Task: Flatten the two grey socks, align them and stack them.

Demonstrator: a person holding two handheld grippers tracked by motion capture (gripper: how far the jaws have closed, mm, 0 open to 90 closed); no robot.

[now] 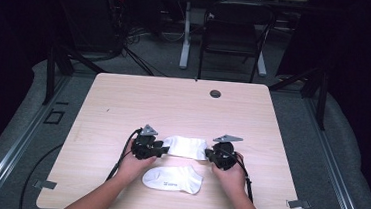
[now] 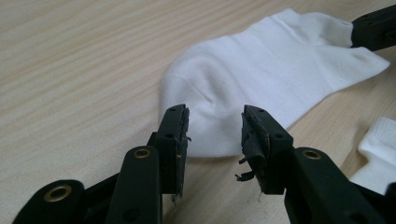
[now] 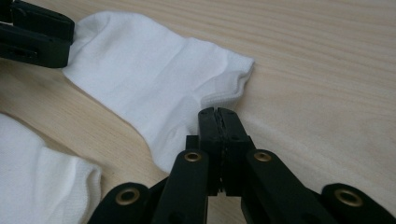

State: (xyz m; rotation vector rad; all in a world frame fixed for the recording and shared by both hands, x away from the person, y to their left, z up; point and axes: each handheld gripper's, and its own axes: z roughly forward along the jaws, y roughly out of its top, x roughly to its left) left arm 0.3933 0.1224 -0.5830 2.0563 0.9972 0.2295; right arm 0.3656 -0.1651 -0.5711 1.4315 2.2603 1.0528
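Light wood-grain table [image 1: 123, 109], two white cotton ankle socks. Far white sock [image 1: 186, 146] lies flat btwn both grippers, mid-table; near white sock w/ small grey logo [image 1: 172, 178] sits just beside it, toward the person. Left gripper [image 2: 215, 135]: jaws apart, nothing held, rounded end of far sock btwn the tips. Right gripper [image 3: 218, 122]: jaws closed together, pinching far sock's edge.

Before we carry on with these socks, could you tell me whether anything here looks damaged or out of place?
Yes: the pads on the left gripper look worn, with frayed black shreds hanging off their inner faces. The two white socks, one between the grippers and one nearer the person, lie flat on the table.
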